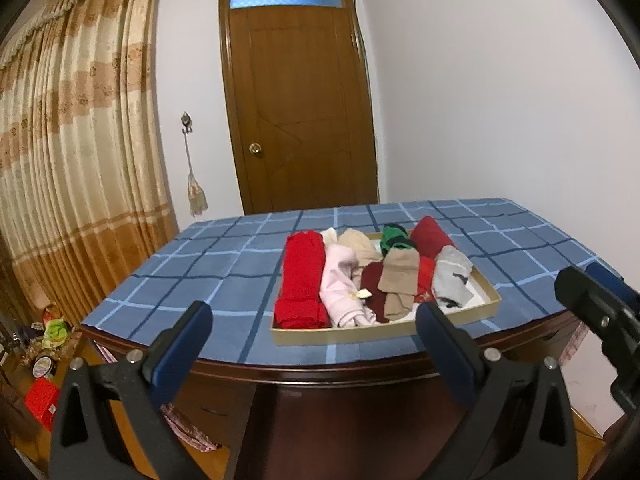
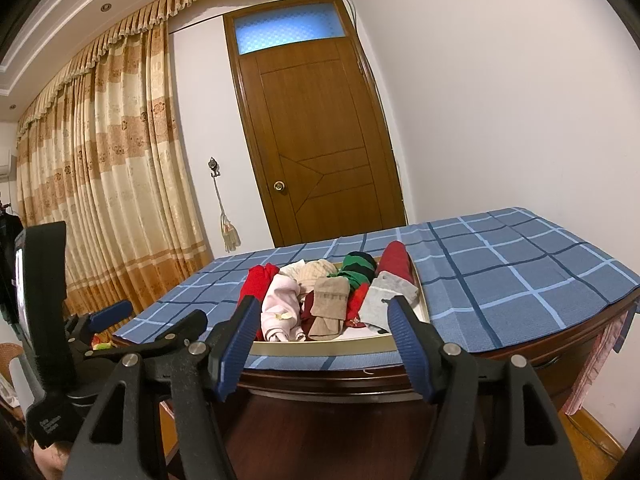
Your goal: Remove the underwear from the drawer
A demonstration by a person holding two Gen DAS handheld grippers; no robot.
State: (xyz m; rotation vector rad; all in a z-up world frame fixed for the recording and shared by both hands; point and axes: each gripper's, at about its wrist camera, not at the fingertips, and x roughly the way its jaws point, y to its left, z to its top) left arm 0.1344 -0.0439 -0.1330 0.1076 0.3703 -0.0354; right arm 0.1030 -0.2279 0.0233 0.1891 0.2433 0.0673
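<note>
Shallow drawer (image 1: 384, 330) on blue checked tablecloth (image 1: 192, 272), packed with rolled underwear (image 1: 344, 292): red at 9 o'clock, then pink, maroon, tan; grey at 3 o'clock; green toward 12. Left gripper (image 1: 314, 330) and right gripper (image 2: 324, 334) both wide apart, empty, at 6 o'clock short of drawer.

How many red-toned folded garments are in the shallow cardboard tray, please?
4: bright red stack at left, maroon piece in the middle, small red beside the grey one, dark red roll back right. More may lie hidden.
</note>
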